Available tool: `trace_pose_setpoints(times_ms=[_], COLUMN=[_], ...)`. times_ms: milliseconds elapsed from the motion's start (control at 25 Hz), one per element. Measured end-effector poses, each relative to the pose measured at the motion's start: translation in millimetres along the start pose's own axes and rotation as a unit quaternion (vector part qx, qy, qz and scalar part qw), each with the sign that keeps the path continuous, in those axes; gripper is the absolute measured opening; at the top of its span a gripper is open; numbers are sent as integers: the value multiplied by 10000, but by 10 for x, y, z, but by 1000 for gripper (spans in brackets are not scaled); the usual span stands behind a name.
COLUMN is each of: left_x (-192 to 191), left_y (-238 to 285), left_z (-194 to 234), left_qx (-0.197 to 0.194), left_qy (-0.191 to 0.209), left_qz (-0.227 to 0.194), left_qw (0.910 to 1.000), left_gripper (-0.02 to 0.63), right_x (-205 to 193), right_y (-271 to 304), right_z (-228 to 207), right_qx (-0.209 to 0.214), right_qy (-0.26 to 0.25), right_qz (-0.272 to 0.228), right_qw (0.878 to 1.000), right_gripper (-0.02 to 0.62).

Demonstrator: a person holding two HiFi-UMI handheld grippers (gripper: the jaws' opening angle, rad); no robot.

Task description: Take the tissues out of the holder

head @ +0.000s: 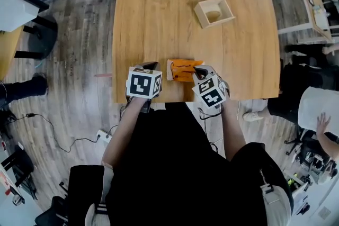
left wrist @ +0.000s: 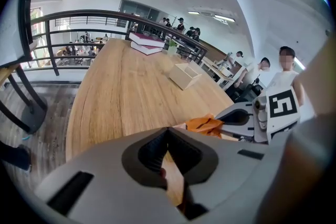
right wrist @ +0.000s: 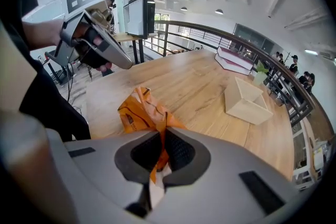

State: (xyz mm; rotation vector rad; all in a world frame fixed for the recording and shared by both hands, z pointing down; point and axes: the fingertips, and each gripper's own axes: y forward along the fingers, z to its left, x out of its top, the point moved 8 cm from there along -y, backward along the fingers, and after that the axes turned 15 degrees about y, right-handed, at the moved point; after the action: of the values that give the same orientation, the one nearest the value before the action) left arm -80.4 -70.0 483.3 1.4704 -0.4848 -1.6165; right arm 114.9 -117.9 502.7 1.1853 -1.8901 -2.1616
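Right gripper point(head: 199, 71) clamped on wrapper of crumpled orange tissue pack point(head: 181, 70). Left gripper point(head: 150, 66) jaws together, empty; pack at its 3 o'clock. Wooden holder point(head: 214, 12) well apart.

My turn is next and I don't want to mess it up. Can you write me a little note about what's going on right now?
Right gripper: fingers shut on the orange tissue pack.
Left gripper: fingers shut with nothing between them, just left of the pack in the head view.
Pack: at the near edge of the table, well apart from the wooden holder, which stands farther back and looks empty.
Done: the tissues are out of the holder.
Left: probably just letting go of the pack. I cannot tell whether it rests on the table.
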Motion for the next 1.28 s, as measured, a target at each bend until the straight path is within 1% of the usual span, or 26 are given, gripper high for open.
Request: trace_pose_setpoints(times_ms=[280,480,640,720,800,880,1000,1080,1160,1280], left_x=[-42,-50,-58,-64,-66,-63,-59,-53,-47,-28], left_y=[12,17,4,2,6,11,11,8,-1,-3], left_z=[-16,-26,-26,-29,-37,-40,-28,-11,-13,-56], left_qx=[-31,-48,-56,-71,-100,-123,-129,-125,-144,-249], left_qy=[8,14,19,23,36,56,86,94,131,320], left_qz=[54,76,75,77,81,79,58,47,52,51], left_qw=[10000,10000,10000,9999,9999,9999,9999,9999,9998,9992], left_gripper=[12,12,12,12,12,12,12,12,12,12], right_x=[-132,-199,-212,-209,-196,-175,-111,-39,-4,-55], right_y=[169,252,236,212,160,71,-109,-244,-387,-592], right_z=[42,59,79,100,115,128,139,123,82,34], right_qx=[-40,-268,-334,-379,-393,-374,-322,-269,-210,-235], right_qy=[88,-9,-11,-81,-104,-42,209,568,1157,2062], right_qz=[-104,-219,-396,-478,-582,-707,-1036,-1454,-1875,-2337], right_qw=[9999,9994,9987,9981,9975,9968,9939,9874,9752,9499], right_gripper=[12,14,15,24,58,78,92,91,89,80])
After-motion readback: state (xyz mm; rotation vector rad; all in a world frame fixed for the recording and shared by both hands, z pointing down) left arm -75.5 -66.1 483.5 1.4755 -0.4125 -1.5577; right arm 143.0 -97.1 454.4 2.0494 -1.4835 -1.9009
